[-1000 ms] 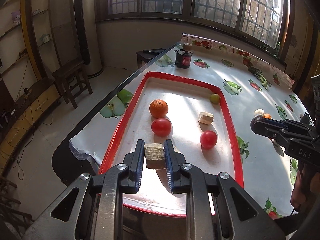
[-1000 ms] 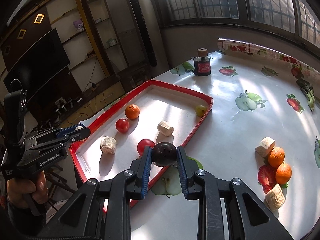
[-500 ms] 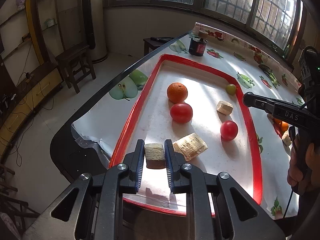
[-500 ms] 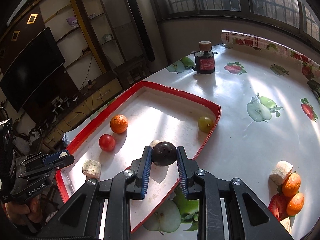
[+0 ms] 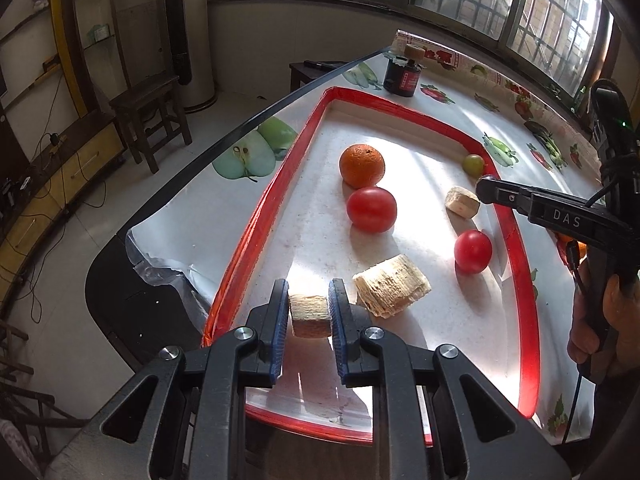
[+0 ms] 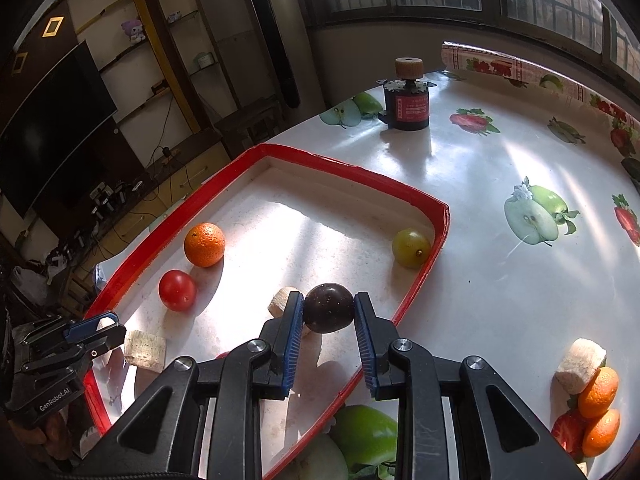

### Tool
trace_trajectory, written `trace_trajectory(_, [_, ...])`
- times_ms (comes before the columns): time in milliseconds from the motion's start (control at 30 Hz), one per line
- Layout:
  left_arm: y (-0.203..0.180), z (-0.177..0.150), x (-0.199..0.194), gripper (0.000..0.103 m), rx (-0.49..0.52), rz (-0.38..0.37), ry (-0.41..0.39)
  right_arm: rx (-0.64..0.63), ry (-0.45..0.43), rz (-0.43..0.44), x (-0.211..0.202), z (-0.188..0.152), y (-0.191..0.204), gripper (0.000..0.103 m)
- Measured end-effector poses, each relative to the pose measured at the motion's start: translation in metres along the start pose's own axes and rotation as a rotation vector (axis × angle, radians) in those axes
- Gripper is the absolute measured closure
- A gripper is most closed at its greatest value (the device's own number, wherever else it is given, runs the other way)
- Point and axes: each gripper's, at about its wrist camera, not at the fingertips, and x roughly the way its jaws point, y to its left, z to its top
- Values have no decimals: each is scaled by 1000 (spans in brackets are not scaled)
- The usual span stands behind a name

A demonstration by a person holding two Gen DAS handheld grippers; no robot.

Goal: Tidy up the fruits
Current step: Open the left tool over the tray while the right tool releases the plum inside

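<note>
Left hand-held gripper [image 5: 309,316] clamps a beige chunk [image 5: 310,315] over the red tray [image 5: 256,224]; right hand-held gripper [image 6: 329,312] clamps a dark plum [image 6: 329,307]

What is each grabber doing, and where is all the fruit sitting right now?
left gripper: shut on beige chunk
right gripper: shut on dark plum
orange: resting in red tray
green grape: in tray's corner
two mandarins: outside tray, on table

There are three oranges: one [image 6: 204,244] in the red tray [image 6: 348,171] and two [image 6: 599,386] [image 6: 601,432] on the counter [image 6: 500,280]. There are two tomatoes [image 5: 371,209] [image 5: 473,251], one green grape [image 6: 411,247], one dark plum [image 6: 329,307], four beige chunks [image 5: 310,316] [image 5: 391,291] [image 5: 462,204] [image 6: 580,365], and one black-and-red jar [image 6: 407,104].
</note>
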Motion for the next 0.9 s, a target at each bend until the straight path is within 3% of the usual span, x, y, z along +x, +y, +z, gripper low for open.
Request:
trace_trajectory(200, [-5,-2,4,80,14,25,12,-8,2,-5,2,-1,1,74])
trace_trajectory(300, [-8,-2,3,56,22,61,7,-10,1,-5,1,-4,2,73])
trace_trajectory(600, [-8,0,-9,53,13,70,-18,-33,-26,-11,-11,-7,7,54])
trace_trajectory(900, [-16,2,-24,52,21,58,-46,-29,-63,4,-38,-12,7,54])
